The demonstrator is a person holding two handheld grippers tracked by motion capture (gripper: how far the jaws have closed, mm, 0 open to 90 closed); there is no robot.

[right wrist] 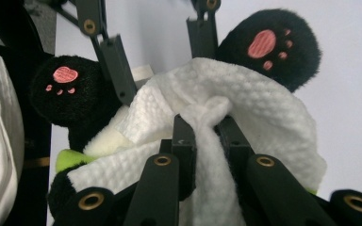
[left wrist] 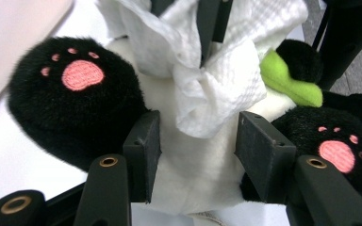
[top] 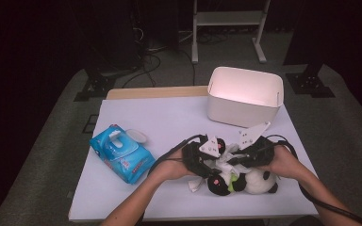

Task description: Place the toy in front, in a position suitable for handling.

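Right gripper [right wrist: 202,136] jaws clenched on the wet wipe [right wrist: 245,108], left gripper [left wrist: 198,141] jaws hugging the panda plush [left wrist: 188,174] belly w/ the tabletop [top: 169,117] underneath. Imo wipe w/ short strokes, keep it pinned.

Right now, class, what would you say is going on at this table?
A person works on a plush panda lying on the table, a hand-held tool in each hand. The right tongs are shut on a bunched white wet wipe pressed against the toy's belly. The left tongs straddle the panda's white body between its black feet. A blue wipes pack and a white bin stand by.
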